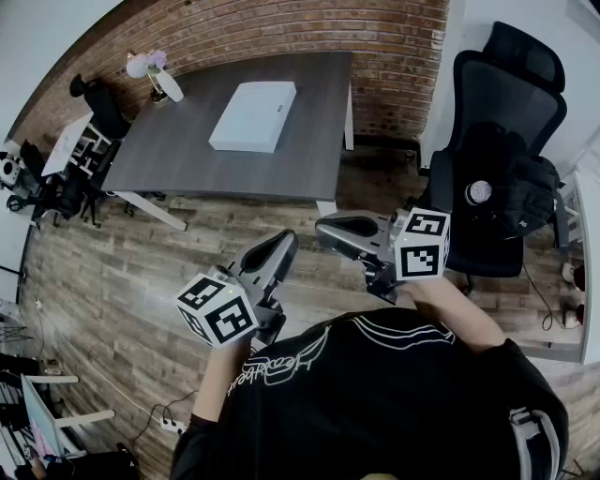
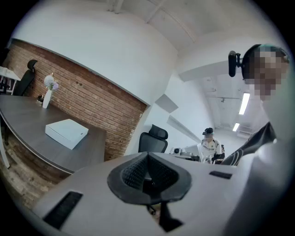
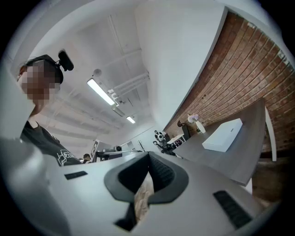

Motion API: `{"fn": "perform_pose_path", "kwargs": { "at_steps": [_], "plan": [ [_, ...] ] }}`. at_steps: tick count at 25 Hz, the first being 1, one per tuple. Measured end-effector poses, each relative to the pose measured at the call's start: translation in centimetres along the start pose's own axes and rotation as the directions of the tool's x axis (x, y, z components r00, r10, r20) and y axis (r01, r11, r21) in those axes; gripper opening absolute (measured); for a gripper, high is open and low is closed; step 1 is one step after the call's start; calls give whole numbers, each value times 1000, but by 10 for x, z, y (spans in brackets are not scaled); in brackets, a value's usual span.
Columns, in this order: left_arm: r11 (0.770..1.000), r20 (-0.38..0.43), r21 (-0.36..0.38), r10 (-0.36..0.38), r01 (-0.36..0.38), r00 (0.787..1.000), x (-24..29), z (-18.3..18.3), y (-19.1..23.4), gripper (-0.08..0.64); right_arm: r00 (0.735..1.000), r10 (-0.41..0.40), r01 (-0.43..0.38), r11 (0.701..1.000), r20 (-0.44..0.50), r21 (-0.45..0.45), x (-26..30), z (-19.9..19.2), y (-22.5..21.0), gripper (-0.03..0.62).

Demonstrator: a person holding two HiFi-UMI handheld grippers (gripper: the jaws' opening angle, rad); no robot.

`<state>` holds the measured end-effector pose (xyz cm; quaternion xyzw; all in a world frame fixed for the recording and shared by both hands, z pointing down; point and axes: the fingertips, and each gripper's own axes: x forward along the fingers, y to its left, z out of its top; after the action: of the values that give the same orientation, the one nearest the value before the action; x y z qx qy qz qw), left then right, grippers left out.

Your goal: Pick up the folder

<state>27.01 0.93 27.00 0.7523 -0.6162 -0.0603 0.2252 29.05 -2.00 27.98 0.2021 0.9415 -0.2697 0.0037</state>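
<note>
The folder (image 1: 253,114) is a flat white case lying on the dark grey desk (image 1: 178,155), far ahead of both grippers. It also shows in the left gripper view as the folder (image 2: 67,132) and in the right gripper view as the folder (image 3: 223,135). My left gripper (image 1: 286,240) is held over the wooden floor, well short of the desk, jaws shut with nothing between them. My right gripper (image 1: 323,228) hangs beside it, also shut and empty. Each gripper view shows the jaws closed: left gripper (image 2: 147,173), right gripper (image 3: 148,177).
A vase of flowers (image 1: 155,71) stands at the desk's far left corner. A black office chair (image 1: 506,89) with a dark bag (image 1: 511,192) on it is at the right. Behind the desk runs a brick wall (image 1: 281,28). A power strip (image 1: 173,427) lies on the floor.
</note>
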Motion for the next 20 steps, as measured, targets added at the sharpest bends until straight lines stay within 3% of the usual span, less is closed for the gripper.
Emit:
{"fn": "perform_pose_path", "kwargs": {
  "at_steps": [20],
  "plan": [
    [997, 29, 20, 72, -72, 997, -9, 14, 27, 6, 996, 69, -73, 995, -55, -64, 30, 2, -7, -5]
  ]
}}
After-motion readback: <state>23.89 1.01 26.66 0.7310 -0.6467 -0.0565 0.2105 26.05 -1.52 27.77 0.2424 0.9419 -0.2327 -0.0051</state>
